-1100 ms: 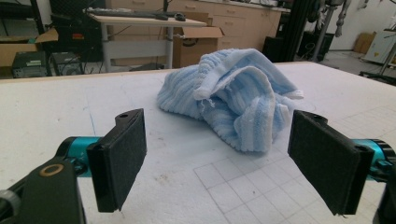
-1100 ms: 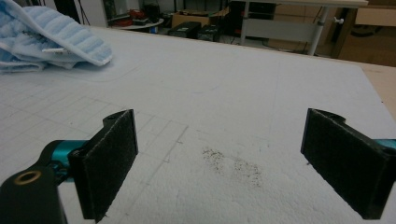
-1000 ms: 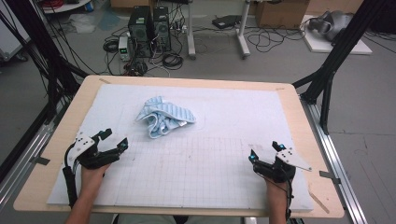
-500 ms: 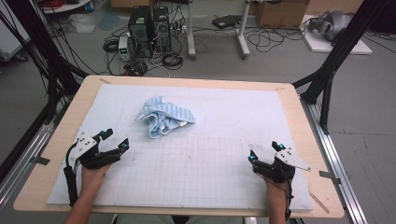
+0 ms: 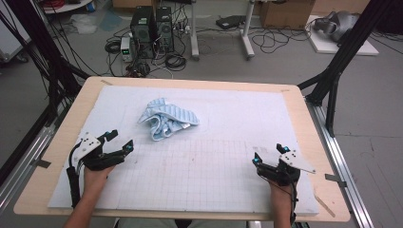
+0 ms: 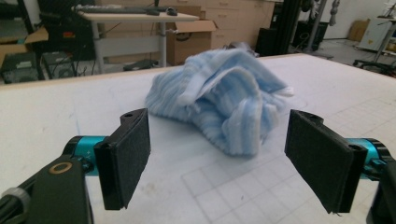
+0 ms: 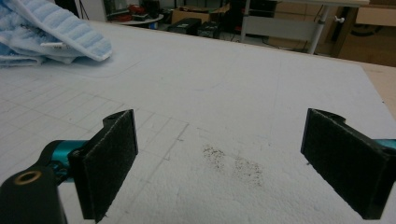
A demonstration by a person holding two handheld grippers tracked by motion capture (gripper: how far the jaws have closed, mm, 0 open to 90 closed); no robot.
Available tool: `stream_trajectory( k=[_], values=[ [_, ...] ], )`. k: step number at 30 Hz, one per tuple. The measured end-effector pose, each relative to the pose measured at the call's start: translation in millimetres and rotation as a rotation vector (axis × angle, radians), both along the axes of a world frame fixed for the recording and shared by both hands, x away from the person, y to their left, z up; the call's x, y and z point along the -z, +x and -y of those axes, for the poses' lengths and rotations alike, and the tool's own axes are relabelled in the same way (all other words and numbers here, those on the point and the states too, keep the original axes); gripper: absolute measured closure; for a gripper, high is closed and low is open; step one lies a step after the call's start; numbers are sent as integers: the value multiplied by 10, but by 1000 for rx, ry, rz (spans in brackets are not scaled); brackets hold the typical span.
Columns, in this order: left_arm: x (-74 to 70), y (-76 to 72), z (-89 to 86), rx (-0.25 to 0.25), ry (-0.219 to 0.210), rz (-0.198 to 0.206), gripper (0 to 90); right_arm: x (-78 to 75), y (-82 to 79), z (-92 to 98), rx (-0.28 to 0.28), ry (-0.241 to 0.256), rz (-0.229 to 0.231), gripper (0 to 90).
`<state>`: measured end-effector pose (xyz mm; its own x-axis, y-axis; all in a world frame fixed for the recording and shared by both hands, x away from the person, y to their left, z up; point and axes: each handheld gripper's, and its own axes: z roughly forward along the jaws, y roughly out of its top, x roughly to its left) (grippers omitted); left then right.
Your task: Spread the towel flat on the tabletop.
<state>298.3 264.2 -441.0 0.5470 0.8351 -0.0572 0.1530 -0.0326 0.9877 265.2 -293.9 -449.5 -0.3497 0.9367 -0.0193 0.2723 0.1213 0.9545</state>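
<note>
A crumpled light-blue striped towel [image 5: 166, 118] lies on the white gridded mat [image 5: 228, 123], left of the middle. My left gripper [image 5: 120, 141] rests near the mat's front left, open, its jaws pointing at the towel [image 6: 224, 105] a short way ahead with nothing between them. At the front right, my right gripper [image 5: 269, 154] is open and holds nothing; the towel [image 7: 42, 32] shows far off at its upper left. Both hands hold the grippers from the near edge.
The mat covers a wooden table [image 5: 294, 95] with a bare rim. A small dark smudge [image 7: 233, 163] marks the mat ahead of the right gripper. Black frame posts [image 5: 337, 71] stand at the table's sides; computers and cables [image 5: 152, 28] lie on the floor beyond.
</note>
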Motion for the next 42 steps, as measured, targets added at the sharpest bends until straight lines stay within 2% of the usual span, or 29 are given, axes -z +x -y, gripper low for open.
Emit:
stream_trajectory(
  k=[6,8,13,17,22,26,28,31,33,35,37,38,40,42],
  values=[
    [-240,138,156,57,61,18,228,-1,3,1,-5,-7,2,100],
    [-307,216,213,87,48,12,230,0,3,1,-5,-7,3,100],
    [-472,415,406,142,98,15,234,-1,3,-2,-2,-6,2,100],
    [-536,579,554,164,142,18,238,-1,2,-2,-6,-13,4,100],
    [-565,772,703,191,180,1,233,0,2,-6,-10,-13,2,100],
    [-551,928,801,177,216,-44,213,-1,4,-3,-10,-14,3,100],
    [-514,1012,840,155,225,-77,163,-1,3,-2,-6,-8,2,100],
    [-444,1119,904,108,263,-129,163,-1,3,-2,-6,-9,2,100],
    [-391,1168,947,102,276,-151,172,0,4,-3,-7,-9,3,100],
    [-330,1201,975,99,305,-168,172,0,4,-3,-7,-7,3,100],
    [-271,1231,994,67,360,-188,172,-1,2,-1,-9,-8,2,100],
    [-241,1250,1000,54,362,-203,172,-1,2,-1,-9,-8,2,100],
    [-191,1279,1004,64,364,-233,176,0,3,-1,-10,-8,3,100],
    [-143,1293,1021,79,380,-246,212,0,3,0,-10,-8,3,100]
  ],
)
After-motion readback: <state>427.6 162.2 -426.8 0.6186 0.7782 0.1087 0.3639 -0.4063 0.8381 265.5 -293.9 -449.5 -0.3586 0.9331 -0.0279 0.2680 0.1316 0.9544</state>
